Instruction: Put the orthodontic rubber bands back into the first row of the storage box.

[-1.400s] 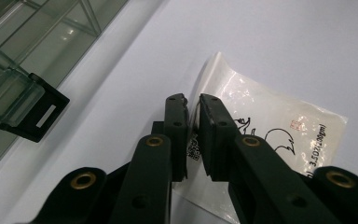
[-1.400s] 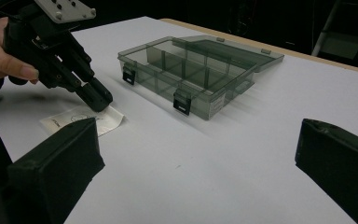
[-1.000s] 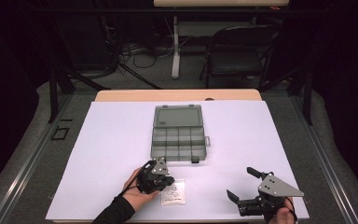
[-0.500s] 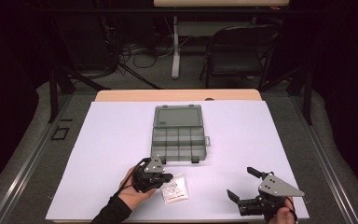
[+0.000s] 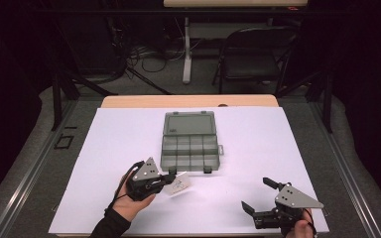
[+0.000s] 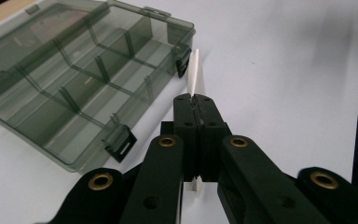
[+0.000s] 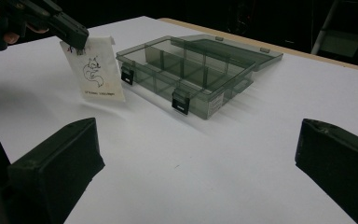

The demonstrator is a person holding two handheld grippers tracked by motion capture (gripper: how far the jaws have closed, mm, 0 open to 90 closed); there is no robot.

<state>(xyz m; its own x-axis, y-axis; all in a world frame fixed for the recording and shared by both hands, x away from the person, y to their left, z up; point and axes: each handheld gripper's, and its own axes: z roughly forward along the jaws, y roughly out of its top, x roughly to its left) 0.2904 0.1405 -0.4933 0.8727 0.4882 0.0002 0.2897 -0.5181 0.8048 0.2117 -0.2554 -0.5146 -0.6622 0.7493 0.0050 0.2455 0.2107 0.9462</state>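
Observation:
My left gripper (image 5: 169, 178) is shut on a small white packet (image 5: 178, 184) printed with a black squirrel drawing (image 7: 93, 70). It holds the packet clear of the white table, just in front of the box's near left corner. Along the left gripper's jaws the packet (image 6: 194, 77) shows edge-on, pinched between the pads. A smoky grey compartment box (image 5: 189, 150) lies open mid-table, its lid (image 5: 189, 123) flat behind it and its latches (image 7: 180, 101) facing me. My right gripper (image 5: 260, 194) rests open near the table's front right, with nothing between its jaws.
The white table (image 5: 104, 148) has free room left and right of the box. A wooden strip (image 5: 129, 101) runs along its far edge. Beyond it stand a dark chair (image 5: 250, 54) and cables on the floor (image 5: 144, 57).
My left gripper has lifted the packet off the table and carried it up and toward the box. The right gripper has stayed put.

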